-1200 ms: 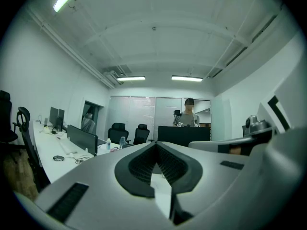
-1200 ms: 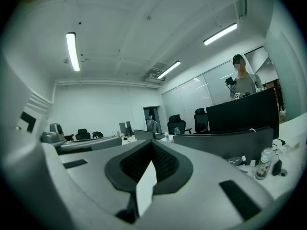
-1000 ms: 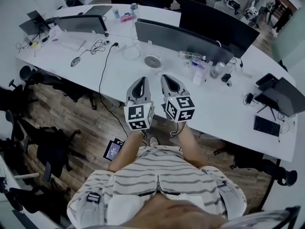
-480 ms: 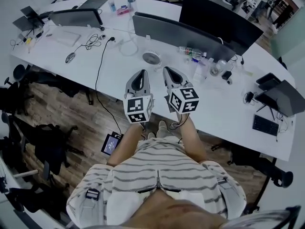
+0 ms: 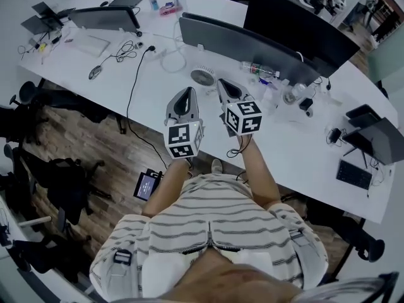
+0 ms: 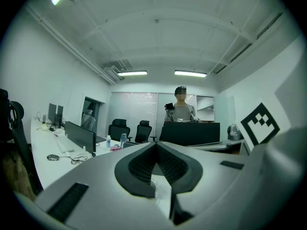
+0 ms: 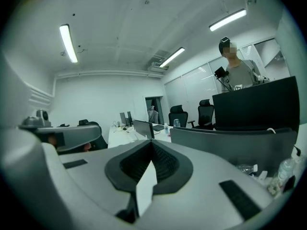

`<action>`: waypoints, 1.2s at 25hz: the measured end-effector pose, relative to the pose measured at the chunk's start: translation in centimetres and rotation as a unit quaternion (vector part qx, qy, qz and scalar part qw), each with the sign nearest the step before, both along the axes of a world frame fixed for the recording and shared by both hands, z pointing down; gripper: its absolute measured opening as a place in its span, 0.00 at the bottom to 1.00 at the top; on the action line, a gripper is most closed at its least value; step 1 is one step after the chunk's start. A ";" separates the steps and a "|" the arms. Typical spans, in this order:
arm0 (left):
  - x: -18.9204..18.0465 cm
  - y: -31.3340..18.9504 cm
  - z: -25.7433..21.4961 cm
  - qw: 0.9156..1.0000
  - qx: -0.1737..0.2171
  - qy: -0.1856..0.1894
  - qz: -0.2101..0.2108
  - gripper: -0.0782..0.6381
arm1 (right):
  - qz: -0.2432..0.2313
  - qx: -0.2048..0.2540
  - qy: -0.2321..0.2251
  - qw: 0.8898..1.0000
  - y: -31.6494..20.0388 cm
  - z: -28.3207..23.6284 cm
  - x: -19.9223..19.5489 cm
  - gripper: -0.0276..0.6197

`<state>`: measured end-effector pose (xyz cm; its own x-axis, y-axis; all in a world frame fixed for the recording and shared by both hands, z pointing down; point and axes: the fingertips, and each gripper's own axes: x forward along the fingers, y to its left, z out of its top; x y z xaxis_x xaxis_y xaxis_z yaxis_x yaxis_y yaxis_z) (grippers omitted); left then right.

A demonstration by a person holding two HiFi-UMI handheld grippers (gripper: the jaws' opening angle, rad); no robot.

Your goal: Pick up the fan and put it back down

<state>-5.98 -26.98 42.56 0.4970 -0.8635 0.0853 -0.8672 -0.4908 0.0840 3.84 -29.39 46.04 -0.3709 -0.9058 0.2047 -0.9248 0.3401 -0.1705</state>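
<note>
1. Table (image 5: 297, 150): long, white and curved, running from far left to near right. It carries every item below unless noted.
2. Wooden floor (image 5: 113, 144): on the near left side of the table. 1 small lit screen (image 5: 149, 185) lies on it.
3. Black monitor (image 5: 297, 24): stands at the far right of the table.
4. Grey screen (image 5: 240, 43): long and low, standing on the near side of the black monitor.
5. Office chairs (image 5: 60, 188): dark, on the floor at near left.
6. Person (image 5: 208, 232): striped shirt, with both forearms reaching over the table's near edge.
7. Left tool (image 5: 187, 92): jaws meet at the tips with nothing gripped. It points about level toward the grey screen.
8. Right tool (image 5: 223, 84): jaws fully closed and empty. It sits just right of the left tool and is tipped slightly down.
9. Dark keyboard (image 5: 353, 174): near right, well apart from both tools.
10. Fan (image 5: 202, 76): small and round, resting on the table on the near side of the grey screen. It lies just beyond and between the 2 tool tips, and neither tool grips it.
11. Bottle (image 5: 259, 70): clear, lying on its side to the right of the fan.
12. Black cable (image 5: 134, 100): left of the fan, running toward the table's near edge.
13. Mouse (image 5: 95, 72): far left, well apart from the fan.
</note>
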 end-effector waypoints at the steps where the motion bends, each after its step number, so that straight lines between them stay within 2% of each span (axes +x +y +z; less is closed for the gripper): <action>1: 0.1 -0.2 0.1 1.000 0.000 -0.001 -0.002 0.12 | -0.005 -0.004 0.006 1.000 -0.6 0.5 0.0 0.06; 6: 0.9 -1.0 1.1 1.000 -0.010 -0.002 -0.003 0.12 | -0.048 -0.031 -0.009 0.998 -3.3 3.3 0.6 0.06; 11: 0.9 -1.9 1.8 1.000 -0.016 -0.011 -0.005 0.12 | -0.087 -0.049 0.007 0.995 -5.2 5.9 0.4 0.06; 14: 1.1 -2.5 2.1 1.000 -0.020 -0.013 -0.007 0.12 | -0.099 -0.058 0.016 0.993 -6.3 6.8 0.8 0.15; 19: 1.2 -3.4 2.5 0.999 -0.023 -0.021 -0.007 0.12 | -0.125 -0.086 0.054 0.987 -8.5 9.6 0.8 0.20; 24: 1.3 -3.8 2.7 0.999 -0.023 -0.023 -0.009 0.12 | -0.168 -0.108 0.110 0.974 -10.4 12.4 0.4 0.25; 30: 0.9 -4.3 3.0 0.999 -0.025 -0.027 -0.017 0.12 | -0.199 -0.129 0.151 0.960 -12.4 14.6 0.5 0.28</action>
<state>-5.07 -31.29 45.57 0.4609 -0.8739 0.1548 -0.8873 -0.4572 0.0606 4.31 -41.74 60.62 -0.5650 -0.6094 0.5562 -0.7511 0.6590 -0.0410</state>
